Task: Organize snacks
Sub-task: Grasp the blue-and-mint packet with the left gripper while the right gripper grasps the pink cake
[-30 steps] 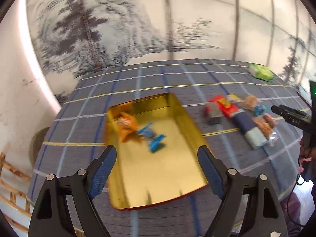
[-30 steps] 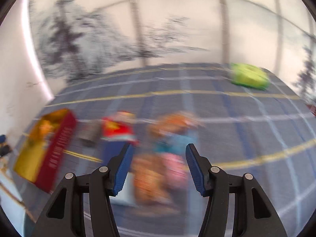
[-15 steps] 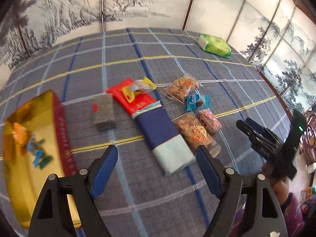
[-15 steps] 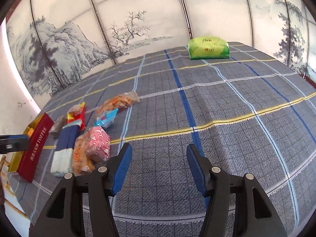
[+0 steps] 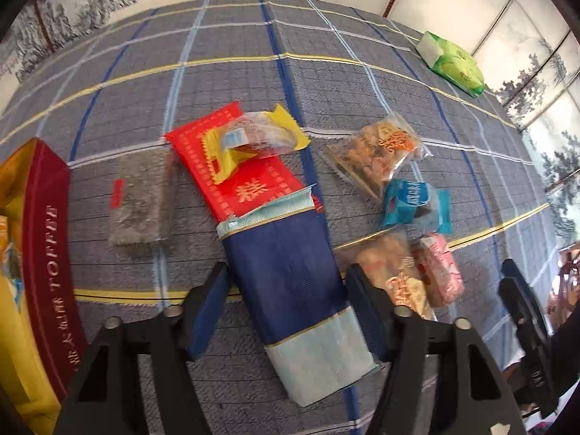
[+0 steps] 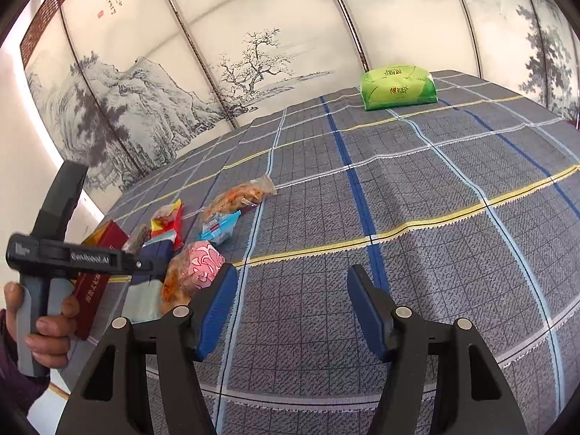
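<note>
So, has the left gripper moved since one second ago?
Yes. The left gripper went from above the toffee tin rightwards to the navy packet, which is now between its closing jaws.

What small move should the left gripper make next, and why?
Probably finish closing on the dark blue packet. The left gripper is closing with that packet between its jaws, but the pads do not clearly press it yet. The toffee tin stands open beside it, a likely place for the packet.

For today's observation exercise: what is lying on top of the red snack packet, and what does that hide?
A yellow-edged clear wrapper lies across the red packet; the navy and pale-blue packet overlaps its near end. The red packet's print beneath both is hidden.
</note>
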`<state>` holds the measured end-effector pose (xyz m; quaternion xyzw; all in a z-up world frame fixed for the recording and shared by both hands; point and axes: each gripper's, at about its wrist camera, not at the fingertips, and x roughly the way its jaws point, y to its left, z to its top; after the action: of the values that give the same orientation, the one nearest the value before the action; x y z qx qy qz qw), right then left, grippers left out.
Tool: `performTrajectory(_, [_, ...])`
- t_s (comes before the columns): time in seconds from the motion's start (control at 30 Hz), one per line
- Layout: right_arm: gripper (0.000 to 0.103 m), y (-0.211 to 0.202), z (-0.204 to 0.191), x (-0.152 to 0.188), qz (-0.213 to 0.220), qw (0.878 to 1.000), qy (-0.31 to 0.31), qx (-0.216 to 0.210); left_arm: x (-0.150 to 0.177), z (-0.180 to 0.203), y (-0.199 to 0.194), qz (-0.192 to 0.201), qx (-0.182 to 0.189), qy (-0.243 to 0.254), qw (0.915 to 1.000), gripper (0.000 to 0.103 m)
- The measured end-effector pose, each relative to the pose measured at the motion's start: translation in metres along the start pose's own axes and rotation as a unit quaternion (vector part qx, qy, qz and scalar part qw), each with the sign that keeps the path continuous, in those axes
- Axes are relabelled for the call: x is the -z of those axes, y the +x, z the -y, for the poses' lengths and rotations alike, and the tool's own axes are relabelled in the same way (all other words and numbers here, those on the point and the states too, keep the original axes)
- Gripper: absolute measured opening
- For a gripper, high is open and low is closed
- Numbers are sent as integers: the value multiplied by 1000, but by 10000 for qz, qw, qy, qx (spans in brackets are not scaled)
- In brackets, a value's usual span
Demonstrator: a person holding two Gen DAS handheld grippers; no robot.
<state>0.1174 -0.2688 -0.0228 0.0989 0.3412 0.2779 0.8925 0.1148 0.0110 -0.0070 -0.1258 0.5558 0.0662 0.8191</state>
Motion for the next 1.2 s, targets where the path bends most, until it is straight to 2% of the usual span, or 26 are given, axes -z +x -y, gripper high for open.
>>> performTrajectory(0.13, [69,-1,6,-1,37,9998,176,-79,21,-6,-6,71,-468,217,9986,58])
performTrajectory(0.17, [69,0,7,-1,35,9998,186,-80,23,-9,-7,45,-573,201,9981,55])
performTrajectory(0.23, [70,2,6,-2,-15,9998,174,-98,25,-19,-11,-33,-488,55,9988,54])
performTrajectory(0.3, [71,3,5,-2,-32,9998,175,-87,23,-19,-9,-84,-491,136,9987,54])
performTrajectory(0.43, [72,2,8,-2,-31,9997,229,-110,23,-13,-5,-63,-547,175,9983,67])
performTrajectory(0.53, [73,3,8,-2,-80,9997,224,-101,27,-9,-5,87,-591,246,9979,67])
performTrajectory(0.57, [73,4,7,-3,-104,9997,205,-91,29,-9,-7,131,-609,200,9979,54])
performTrajectory(0.6, [73,5,6,-3,-154,9997,181,-70,31,-10,-11,234,-634,157,9976,46])
performTrajectory(0.7, [73,7,1,-4,-348,9993,112,-88,37,-7,-15,151,-399,258,9988,45])
performTrajectory(0.8, [73,3,-20,-10,-416,9979,-198,-455,50,-4,-26,213,-163,347,9990,45])
performTrajectory(0.87, [73,9,-37,-15,-611,9943,-350,-795,56,-5,-35,244,-13,337,9991,45])
performTrajectory(0.97, [73,27,-59,-19,-857,9901,-618,-922,65,-6,-54,343,188,350,9986,45])
performTrajectory(1.07, [67,44,-71,-21,-981,9871,-801,-981,70,-8,-70,405,319,369,9980,45])
performTrajectory(1.13, [51,58,-76,-22,-1132,9848,-861,-1001,72,-9,-79,466,331,400,9976,45])
performTrajectory(1.2, [41,70,-76,-22,-1304,9835,-915,-861,75,-9,-88,551,330,435,9970,45])
